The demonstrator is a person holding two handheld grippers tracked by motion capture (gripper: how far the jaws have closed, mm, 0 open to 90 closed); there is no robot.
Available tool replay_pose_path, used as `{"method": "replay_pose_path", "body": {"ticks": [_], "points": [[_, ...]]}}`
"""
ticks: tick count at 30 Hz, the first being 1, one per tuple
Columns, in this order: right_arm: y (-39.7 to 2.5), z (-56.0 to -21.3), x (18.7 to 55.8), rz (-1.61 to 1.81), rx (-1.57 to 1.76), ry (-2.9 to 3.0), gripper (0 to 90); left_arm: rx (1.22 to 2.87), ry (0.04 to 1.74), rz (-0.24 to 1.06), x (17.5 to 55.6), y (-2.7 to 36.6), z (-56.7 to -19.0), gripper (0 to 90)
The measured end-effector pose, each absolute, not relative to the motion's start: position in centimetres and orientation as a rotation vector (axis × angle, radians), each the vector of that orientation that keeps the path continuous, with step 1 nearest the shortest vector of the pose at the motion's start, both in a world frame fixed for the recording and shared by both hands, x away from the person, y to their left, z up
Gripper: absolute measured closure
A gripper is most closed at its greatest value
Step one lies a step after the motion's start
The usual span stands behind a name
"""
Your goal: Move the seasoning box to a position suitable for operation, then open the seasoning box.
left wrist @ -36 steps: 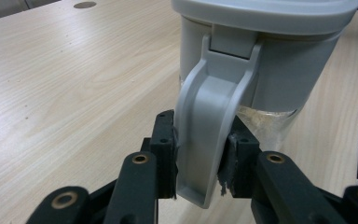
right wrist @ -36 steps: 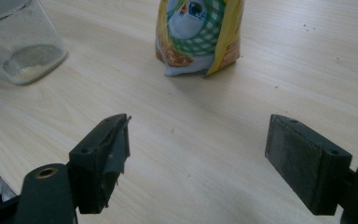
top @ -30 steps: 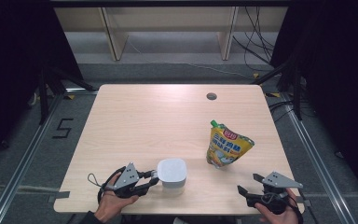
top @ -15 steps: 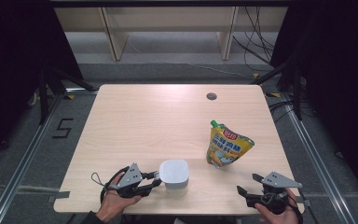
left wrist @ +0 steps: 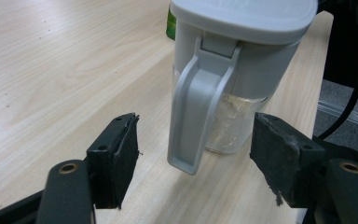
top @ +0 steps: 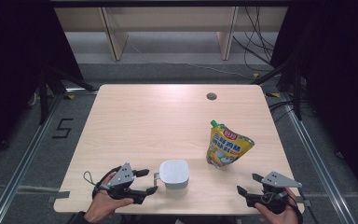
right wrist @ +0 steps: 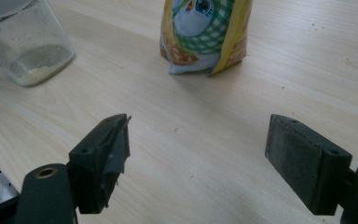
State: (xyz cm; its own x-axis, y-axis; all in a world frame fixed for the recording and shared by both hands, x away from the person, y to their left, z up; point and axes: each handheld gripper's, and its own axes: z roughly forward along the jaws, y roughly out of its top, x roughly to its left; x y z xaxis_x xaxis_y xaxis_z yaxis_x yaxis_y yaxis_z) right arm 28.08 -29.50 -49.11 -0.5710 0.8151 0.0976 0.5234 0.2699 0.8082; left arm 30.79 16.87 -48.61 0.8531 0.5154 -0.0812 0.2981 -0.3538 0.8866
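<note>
**A:** Where does your left gripper [top: 145,181] stand right now?

**B:** At the near edge of the table [top: 168,116], left of centre. Your jaws are spread wide, holding nothing. In the left gripper view the grey handle [left wrist: 193,116] of the lidded jug [left wrist: 233,70] hangs between them, closer to the left pad, and neither pad touches it.

**A:** And the jug itself?

**B:** In the high view the jug [top: 175,173] sits upright just to the right of your left gripper, its grey lid [top: 174,170] shut and its handle turned toward that gripper. The body under the lid is clear, with a pale residue at the bottom. It rests on the table, near the front edge.

**A:** What about your right gripper [top: 249,184]?

**B:** It is at the near right corner of the table, held in your hand [top: 279,212]. Its jaws are parted wide too, with bare wood between them in the right gripper view.

**A:** What lies ahead of it?

**B:** A yellow spout pouch [top: 227,145] with a green cap stands on the table, well beyond your right jaws and to the right of the jug, apart from it. In the right gripper view the pouch [right wrist: 203,37] shows a green checked pattern, and the jug's clear base [right wrist: 25,42] is at the upper left.
</note>
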Motion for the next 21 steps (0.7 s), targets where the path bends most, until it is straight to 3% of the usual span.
{"method": "replay_pose_path", "body": {"ticks": [15,21], "points": [[-29.3,-49.1,28.2,1.198,1.2,2.224,22.5,1.924,0.655,0.238,30.5,17.4,-47.3,28.7],[-29.1,-49.1,28.5,1.195,1.198,2.232,22.5,1.891,0.654,0.229,29.7,17.1,-46.7,33.7]]}}
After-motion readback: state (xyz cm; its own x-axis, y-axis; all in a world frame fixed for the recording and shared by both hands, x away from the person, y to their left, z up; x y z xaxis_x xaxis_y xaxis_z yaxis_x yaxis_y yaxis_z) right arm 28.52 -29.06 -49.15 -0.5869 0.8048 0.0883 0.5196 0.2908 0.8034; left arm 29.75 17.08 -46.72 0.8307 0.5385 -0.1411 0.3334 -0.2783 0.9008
